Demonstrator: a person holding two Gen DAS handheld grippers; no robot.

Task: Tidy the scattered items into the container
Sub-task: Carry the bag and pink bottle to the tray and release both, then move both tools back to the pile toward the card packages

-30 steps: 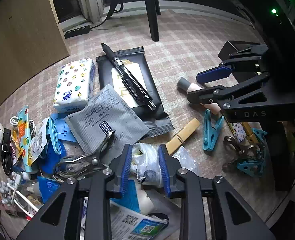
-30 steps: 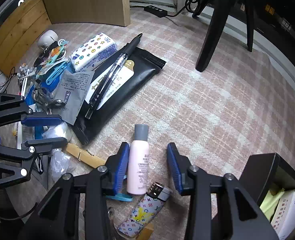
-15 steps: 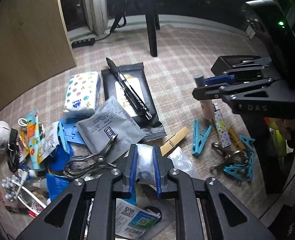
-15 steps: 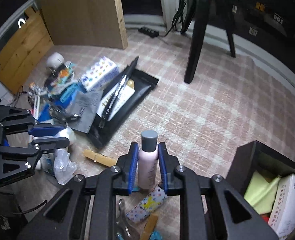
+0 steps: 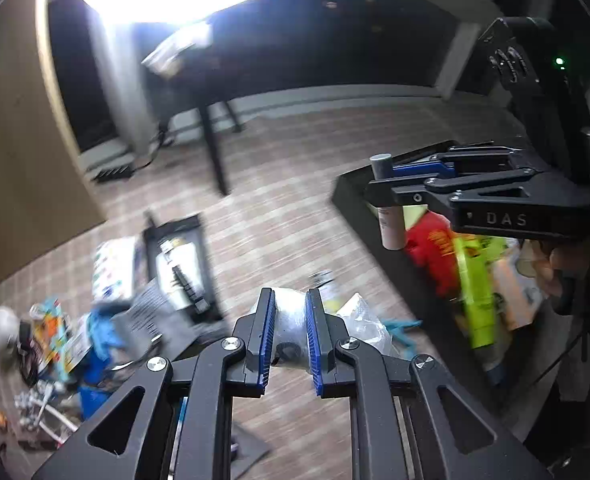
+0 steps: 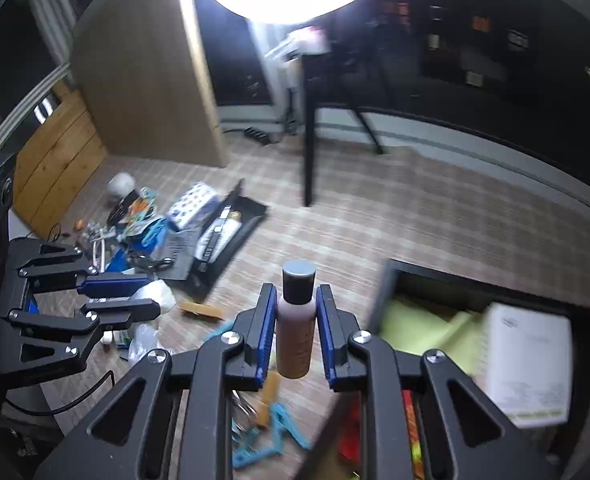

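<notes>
A: Where's the small pink plastic bottle with the grey cap (image 6: 296,320)?

B: Upright between the blue pads of the right gripper (image 6: 296,330), jaws pinching its sides, cap up, long axis near vertical. It hangs over the checked beige carpet (image 6: 435,216), just left of the black open-topped container (image 6: 391,280).

A: And the left gripper (image 5: 288,326)?

B: Its jaws are pinching a crumpled clear plastic bag (image 5: 291,312) with something dark inside, lifted above the carpet.

A: Any open room?

B: A broad bare stretch of carpet runs between the clutter pile (image 6: 151,232) and the container's near rim. A black table leg (image 6: 309,148) stands farther back.

A: What does one camera give that the other lacks?

B: The right view shows a white box (image 6: 527,360) and yellow-green packs lying in the container. The left view shows the bottle side-on, above the container's corner, plus a red pack (image 5: 431,248) inside and a hand (image 5: 563,264) on the right gripper's handle
</notes>
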